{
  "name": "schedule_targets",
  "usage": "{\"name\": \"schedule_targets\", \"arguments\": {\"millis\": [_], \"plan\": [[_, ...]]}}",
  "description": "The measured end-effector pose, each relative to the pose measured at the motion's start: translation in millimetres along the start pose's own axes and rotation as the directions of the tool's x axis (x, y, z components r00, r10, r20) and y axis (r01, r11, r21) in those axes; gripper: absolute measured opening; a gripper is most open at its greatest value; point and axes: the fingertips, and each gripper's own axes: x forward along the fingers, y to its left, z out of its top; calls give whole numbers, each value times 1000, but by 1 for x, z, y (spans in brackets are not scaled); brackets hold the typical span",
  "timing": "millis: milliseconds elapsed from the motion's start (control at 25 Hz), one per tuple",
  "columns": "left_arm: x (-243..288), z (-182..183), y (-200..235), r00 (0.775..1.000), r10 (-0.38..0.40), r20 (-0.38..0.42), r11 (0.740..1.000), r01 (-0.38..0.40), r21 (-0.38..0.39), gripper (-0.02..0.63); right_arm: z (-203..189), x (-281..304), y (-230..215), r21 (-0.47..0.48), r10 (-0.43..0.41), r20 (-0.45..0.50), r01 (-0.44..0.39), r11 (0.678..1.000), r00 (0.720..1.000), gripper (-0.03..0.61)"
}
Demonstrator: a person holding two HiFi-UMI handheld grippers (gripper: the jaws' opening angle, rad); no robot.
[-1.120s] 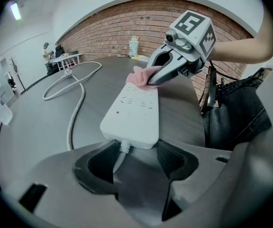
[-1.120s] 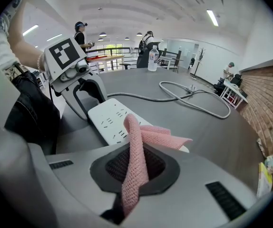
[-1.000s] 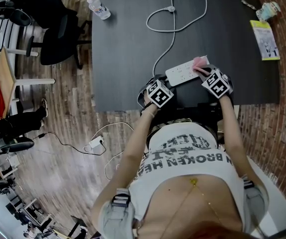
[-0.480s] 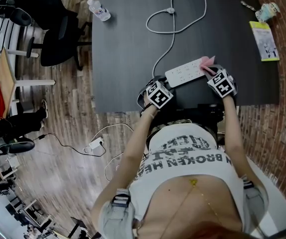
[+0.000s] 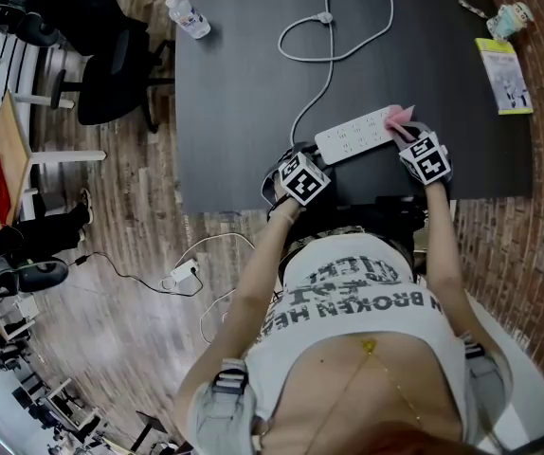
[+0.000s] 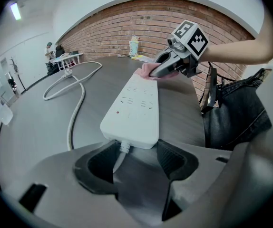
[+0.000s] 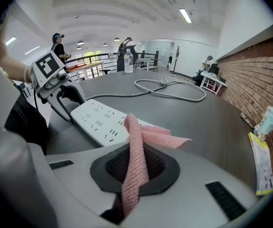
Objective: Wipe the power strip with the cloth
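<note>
— First entry: what do we hold on the left?
— Left claw: jaws spread wide. The cord end of the white power strip sits at their mouth, and its cord leaves between them. We cannot tell whether they touch it.
— And on the right?
— Right claw: clamped on the pink cloth, whose free fold lies on the strip's right end.
— Where do we list the strip?
— Flat on the dark tabletop, by the near edge.
</note>
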Motion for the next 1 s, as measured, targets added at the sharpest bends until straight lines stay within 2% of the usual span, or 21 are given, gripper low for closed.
{"name": "schedule_targets", "arguments": {"millis": [800, 1000], "plan": [[2, 1, -1, 1000, 6, 11, 1000, -6, -4, 253, -2, 2, -4, 3, -77, 78, 77, 997, 994, 17], [1, 0, -1, 999, -5, 39, 1000, 5, -1, 253, -2, 0, -3, 89, -61, 80, 54, 995, 995, 17]]}}
